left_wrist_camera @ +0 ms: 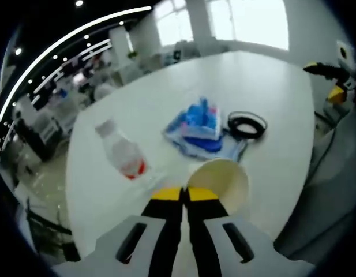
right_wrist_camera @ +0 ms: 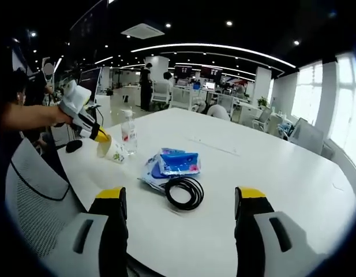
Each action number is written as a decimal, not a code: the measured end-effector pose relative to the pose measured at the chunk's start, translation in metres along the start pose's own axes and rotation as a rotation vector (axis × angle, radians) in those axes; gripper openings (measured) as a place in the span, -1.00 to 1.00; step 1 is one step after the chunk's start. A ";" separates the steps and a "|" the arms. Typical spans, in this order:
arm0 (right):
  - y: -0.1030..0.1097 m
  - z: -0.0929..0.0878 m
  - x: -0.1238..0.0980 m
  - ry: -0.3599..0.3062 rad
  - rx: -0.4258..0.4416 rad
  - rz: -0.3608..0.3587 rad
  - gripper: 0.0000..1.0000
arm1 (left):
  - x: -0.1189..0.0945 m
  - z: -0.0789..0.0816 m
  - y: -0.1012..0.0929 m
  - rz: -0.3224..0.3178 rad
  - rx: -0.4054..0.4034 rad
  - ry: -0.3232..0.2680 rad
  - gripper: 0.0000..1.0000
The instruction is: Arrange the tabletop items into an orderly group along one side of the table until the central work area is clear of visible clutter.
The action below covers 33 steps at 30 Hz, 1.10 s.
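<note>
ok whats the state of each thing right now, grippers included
left gripper: shut on paper cup
paper cup: tipped, held at its rim
bottle: upright, capped
blue packets: stacked flat
black cable: coiled, beside the packets
right gripper: open

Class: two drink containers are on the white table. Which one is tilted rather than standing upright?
The paper cup, tipped over in the left claw; the clear bottle stands upright.

Tilted paper cup (right_wrist_camera: pixel 112 151) beside upright bottle (right_wrist_camera: pixel 128 133); blue packets (right_wrist_camera: pixel 173 163) touching black cable coil (right_wrist_camera: pixel 185 192)
</note>
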State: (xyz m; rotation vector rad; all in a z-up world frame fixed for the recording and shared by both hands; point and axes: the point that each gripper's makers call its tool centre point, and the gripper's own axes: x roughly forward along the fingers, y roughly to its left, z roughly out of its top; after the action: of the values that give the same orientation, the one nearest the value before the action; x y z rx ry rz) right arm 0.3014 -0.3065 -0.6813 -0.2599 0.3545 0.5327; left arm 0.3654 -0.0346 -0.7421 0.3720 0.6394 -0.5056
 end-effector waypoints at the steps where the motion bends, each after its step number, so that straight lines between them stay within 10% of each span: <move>1: 0.002 0.002 0.001 -0.002 -0.001 0.005 0.50 | -0.002 0.003 -0.002 -0.001 0.000 0.001 -1.00; 18: 0.056 0.025 0.029 -0.037 -0.020 0.144 0.22 | 0.005 0.029 -0.074 -0.131 -0.018 0.010 -1.00; 33: 0.080 0.004 0.039 0.028 -0.055 0.205 -0.11 | 0.010 0.035 -0.127 -0.215 0.032 0.036 -1.00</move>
State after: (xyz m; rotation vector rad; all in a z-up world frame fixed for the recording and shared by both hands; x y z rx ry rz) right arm 0.2908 -0.2209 -0.7045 -0.2865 0.3968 0.7418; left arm 0.3182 -0.1580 -0.7445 0.3443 0.7109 -0.7161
